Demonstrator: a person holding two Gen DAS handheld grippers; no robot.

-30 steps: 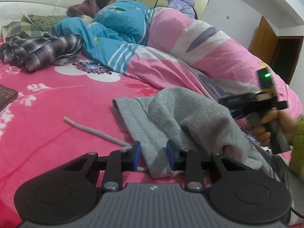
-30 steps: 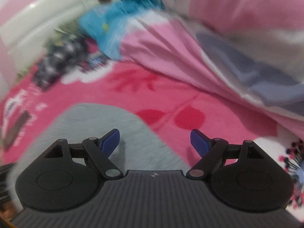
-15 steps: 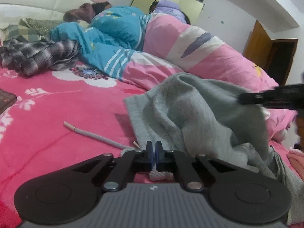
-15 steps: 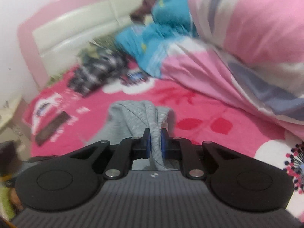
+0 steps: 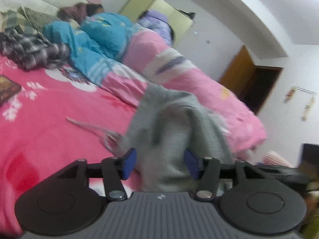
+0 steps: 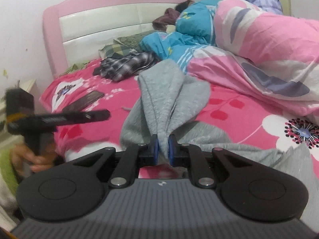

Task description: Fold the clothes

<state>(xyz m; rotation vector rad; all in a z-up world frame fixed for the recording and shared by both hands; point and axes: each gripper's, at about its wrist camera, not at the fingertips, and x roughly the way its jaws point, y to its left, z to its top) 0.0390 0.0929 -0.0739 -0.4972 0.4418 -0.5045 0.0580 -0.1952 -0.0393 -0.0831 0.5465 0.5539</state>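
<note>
Right hand-held gripper (image 6: pixel 163 149) pinches the grey garment (image 6: pixel 169 97), lengthwise away toward the headboard (image 6: pixel 95 20); left hand-held gripper (image 5: pixel 160 164) opening.

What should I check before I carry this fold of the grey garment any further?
1. Right gripper shut on the grey garment: ok, a bunched fold sits pinched between its pads.
2. Left gripper hold: not ok, its jaws are opening; the cloth lies between the pads, not pressed.
3. Garment lifted off the pink sheet: ok in part, the held fold stands up, the rest lies on the bed.
4. Grey drawstring free: cannot tell, blurred near the left fingertips.
5. Landing area: ok, the plaid clothing and the dark flat object lie apart from the garment.
</note>
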